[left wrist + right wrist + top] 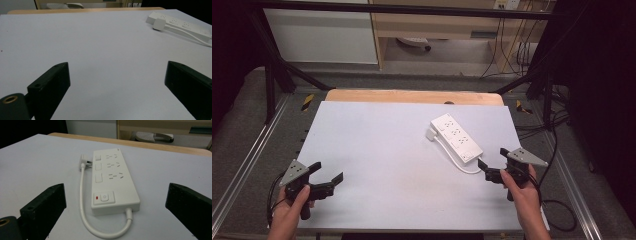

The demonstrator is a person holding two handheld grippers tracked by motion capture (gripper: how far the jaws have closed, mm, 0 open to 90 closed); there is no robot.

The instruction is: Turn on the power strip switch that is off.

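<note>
**Tools wide open, nothing gripped**

Left tool [328, 171] gaping over bare white surface [377, 150], touching nothing. Power strip [456, 137] lying flat right of centre, plug [84, 160] beside its far end. Right tool [491, 161] spread just short of its cord end, empty. Best approached squarely, jaws straddling the strip's width.

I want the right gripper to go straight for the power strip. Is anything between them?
Nothing visible: only bare table and the strip's own looped cord lie between the open right gripper and the power strip.
</note>
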